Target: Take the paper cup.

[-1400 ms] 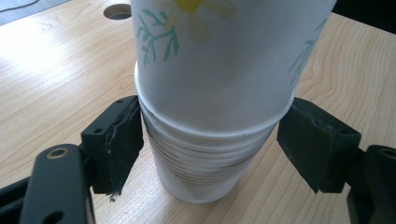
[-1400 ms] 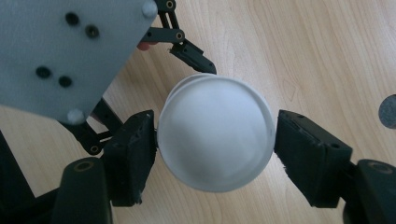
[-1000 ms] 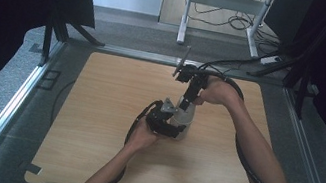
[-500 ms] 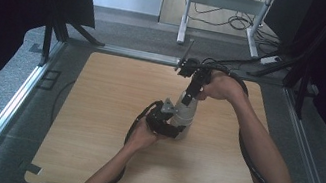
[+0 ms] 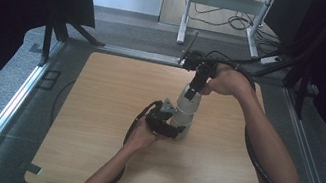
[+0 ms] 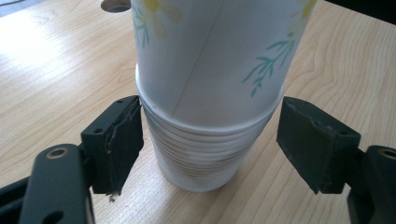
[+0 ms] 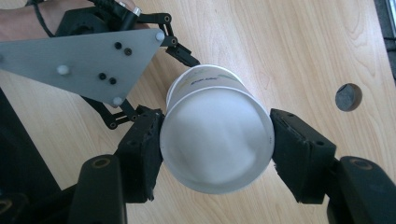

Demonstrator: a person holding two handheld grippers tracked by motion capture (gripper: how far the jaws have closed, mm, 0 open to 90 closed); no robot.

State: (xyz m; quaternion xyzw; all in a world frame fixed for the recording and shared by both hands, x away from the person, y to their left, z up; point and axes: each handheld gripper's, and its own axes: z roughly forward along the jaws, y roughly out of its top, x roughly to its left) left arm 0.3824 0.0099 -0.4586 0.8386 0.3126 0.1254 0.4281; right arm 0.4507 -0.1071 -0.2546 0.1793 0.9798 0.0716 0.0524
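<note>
Gripping from above in the high view, the right gripper (image 5: 192,94) is pinching the top paper cup (image 5: 188,102) over the table (image 5: 96,110), while the left gripper (image 5: 173,124) is sitting at the stack of cups (image 5: 180,123).

Left gripper view: its jaws, having just widened, are flanking the stack (image 6: 201,154); the left pad is grazing the rims, the right standing apart. Green and yellow flower prints are showing on the top cup (image 6: 210,56).

Right gripper view: both pads are pressing the upturned cup (image 7: 215,144). Green lettering near its base is unreadable.
</note>
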